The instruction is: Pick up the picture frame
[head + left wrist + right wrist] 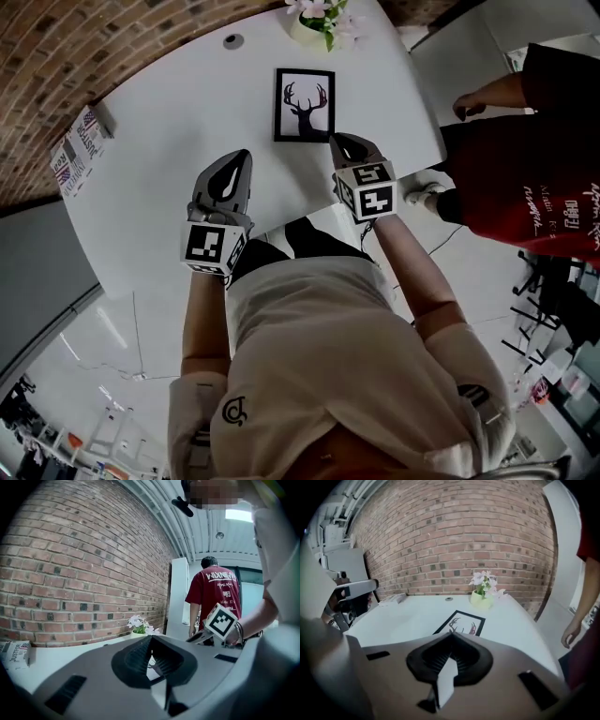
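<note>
A black picture frame (304, 105) with a deer silhouette lies flat on the white table (178, 159). In the right gripper view the frame (461, 622) shows just beyond the jaw tips. My right gripper (337, 142) is shut and empty, its tip just off the frame's near right corner. My left gripper (242, 157) is also shut and empty, above the table to the left of the frame and apart from it. The left gripper view has its jaws (151, 638) closed, with the right gripper's marker cube (220, 620) at the right.
A pot of pale flowers (319, 21) stands at the table's far edge beyond the frame. A printed box (77, 150) lies at the table's left edge. A person in a red shirt (539, 159) stands close at the right. A brick wall (454, 541) backs the table.
</note>
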`<state>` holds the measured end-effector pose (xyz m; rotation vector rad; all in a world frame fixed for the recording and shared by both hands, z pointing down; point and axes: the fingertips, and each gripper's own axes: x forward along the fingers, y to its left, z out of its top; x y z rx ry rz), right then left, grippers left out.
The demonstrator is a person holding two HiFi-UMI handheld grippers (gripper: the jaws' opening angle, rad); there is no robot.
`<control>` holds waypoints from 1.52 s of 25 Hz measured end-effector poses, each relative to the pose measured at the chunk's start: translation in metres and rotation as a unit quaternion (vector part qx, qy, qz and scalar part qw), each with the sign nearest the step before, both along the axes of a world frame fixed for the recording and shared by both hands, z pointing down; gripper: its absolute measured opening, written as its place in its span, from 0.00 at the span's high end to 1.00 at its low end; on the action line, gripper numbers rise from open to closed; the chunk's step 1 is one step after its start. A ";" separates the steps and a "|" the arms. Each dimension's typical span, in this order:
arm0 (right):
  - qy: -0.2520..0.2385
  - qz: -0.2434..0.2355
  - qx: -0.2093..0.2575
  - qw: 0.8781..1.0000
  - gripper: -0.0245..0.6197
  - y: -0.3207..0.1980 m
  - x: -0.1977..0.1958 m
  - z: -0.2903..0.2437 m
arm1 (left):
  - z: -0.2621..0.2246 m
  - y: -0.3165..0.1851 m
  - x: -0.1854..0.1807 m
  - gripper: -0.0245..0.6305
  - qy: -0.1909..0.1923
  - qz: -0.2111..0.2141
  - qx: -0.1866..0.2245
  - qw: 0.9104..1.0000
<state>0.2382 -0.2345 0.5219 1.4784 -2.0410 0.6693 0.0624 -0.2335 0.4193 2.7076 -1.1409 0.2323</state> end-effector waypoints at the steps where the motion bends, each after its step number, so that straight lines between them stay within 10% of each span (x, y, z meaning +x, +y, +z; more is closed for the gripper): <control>1: -0.001 -0.002 -0.015 1.000 0.95 -0.007 0.004 0.010 | 0.004 -0.003 0.004 0.94 -0.005 0.000 0.002 1.000; 18: -0.027 0.054 -0.188 0.980 0.77 -0.057 0.042 0.132 | 0.034 -0.028 0.008 0.94 0.011 -0.057 0.000 0.998; 38: -0.004 0.062 -0.199 0.978 0.77 -0.013 0.018 0.132 | 0.026 0.025 -0.015 0.94 0.026 -0.063 0.001 0.998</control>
